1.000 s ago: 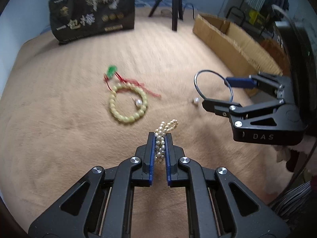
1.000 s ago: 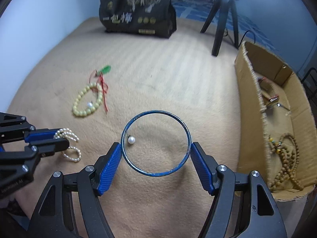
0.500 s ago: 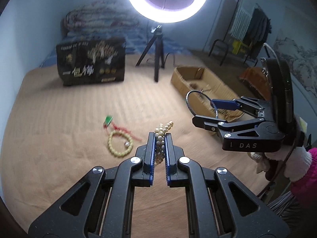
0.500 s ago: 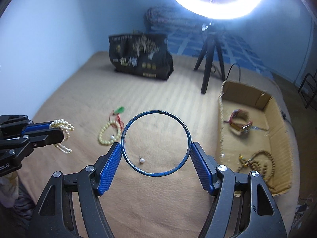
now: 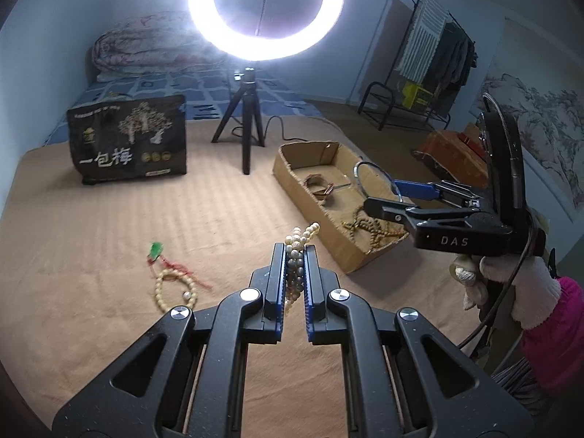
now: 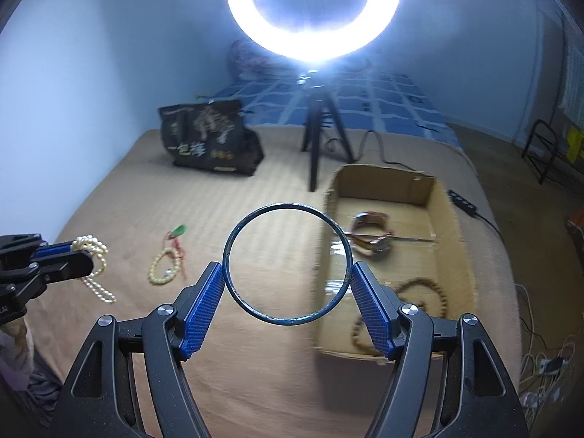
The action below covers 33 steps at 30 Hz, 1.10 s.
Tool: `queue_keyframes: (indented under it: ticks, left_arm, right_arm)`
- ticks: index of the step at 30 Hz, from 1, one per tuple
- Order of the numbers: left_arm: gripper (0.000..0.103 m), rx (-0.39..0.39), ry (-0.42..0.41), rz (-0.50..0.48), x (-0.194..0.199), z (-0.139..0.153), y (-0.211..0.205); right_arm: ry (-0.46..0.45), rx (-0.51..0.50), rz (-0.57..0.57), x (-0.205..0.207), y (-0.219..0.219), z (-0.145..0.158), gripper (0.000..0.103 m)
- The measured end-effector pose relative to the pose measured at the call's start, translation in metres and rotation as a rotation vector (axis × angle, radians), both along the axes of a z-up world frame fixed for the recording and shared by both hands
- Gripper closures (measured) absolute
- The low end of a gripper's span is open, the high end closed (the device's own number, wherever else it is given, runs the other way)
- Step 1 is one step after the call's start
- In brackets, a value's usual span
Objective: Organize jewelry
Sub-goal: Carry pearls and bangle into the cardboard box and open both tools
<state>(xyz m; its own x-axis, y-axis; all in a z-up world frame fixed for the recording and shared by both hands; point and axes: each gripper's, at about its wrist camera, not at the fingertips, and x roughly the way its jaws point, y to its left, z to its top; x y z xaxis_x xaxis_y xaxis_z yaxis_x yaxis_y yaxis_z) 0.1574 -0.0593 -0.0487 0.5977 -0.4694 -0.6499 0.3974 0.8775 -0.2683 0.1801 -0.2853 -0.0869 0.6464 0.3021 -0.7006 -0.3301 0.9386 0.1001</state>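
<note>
My left gripper (image 5: pixel 294 255) is shut on a white pearl bracelet (image 5: pixel 300 241), held above the tan bed cover; it also shows in the right wrist view (image 6: pixel 91 252). My right gripper (image 6: pixel 286 277) is shut on a thin dark metal bangle (image 6: pixel 252 306), held in the air at the left wall of the cardboard box (image 6: pixel 456 255). In the left wrist view the bangle (image 5: pixel 356 173) hangs over the box (image 5: pixel 310 200). A yellow bead bracelet (image 5: pixel 162 292) with a red cord and green charm lies on the cover.
The box holds a brown bead necklace (image 5: pixel 372 226) and a leather bracelet (image 6: pixel 370 233). A ring light on a black tripod (image 5: pixel 246 138) and a black bag (image 5: pixel 127 138) stand at the back. Cables lie at the right edge (image 6: pixel 540 361).
Both grippers have risen and tilted up with their pieces. The right gripper has carried the bangle rightward to the box wall. The loose pearl is out of view.
</note>
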Motion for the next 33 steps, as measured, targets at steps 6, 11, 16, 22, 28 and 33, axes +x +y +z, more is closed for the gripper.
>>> queue_keyframes:
  ticks: [6,11,16,22,28,33]
  left_arm:
    - [0.097,-0.022,0.002,-0.027,0.018,0.004,-0.022]
    - [0.097,-0.027,-0.010,-0.055,0.037,0.005,-0.044]
    - [0.097,-0.053,-0.003,-0.079,0.061,0.004,-0.067]
    - [0.097,-0.040,0.002,-0.081,0.088,-0.007,-0.094]
    - [0.097,-0.049,0.035,-0.100,0.109,-0.020,-0.117]
    - [0.097,-0.028,0.054,-0.119,0.119,-0.034,-0.136]
  right_arm:
    - [0.004,0.011,-0.070,0.007,-0.039,0.001,0.032]
    - [0.020,0.013,-0.118,0.012,-0.065,-0.005,0.032]
    - [0.031,0.012,-0.148,0.017,-0.079,-0.011,0.032]
    - [0.058,0.009,-0.169,0.028,-0.089,-0.024,0.032]
    - [0.084,0.007,-0.198,0.037,-0.099,-0.037,0.032]
    - [0.114,0.011,-0.217,0.041,-0.106,-0.049,0.032]
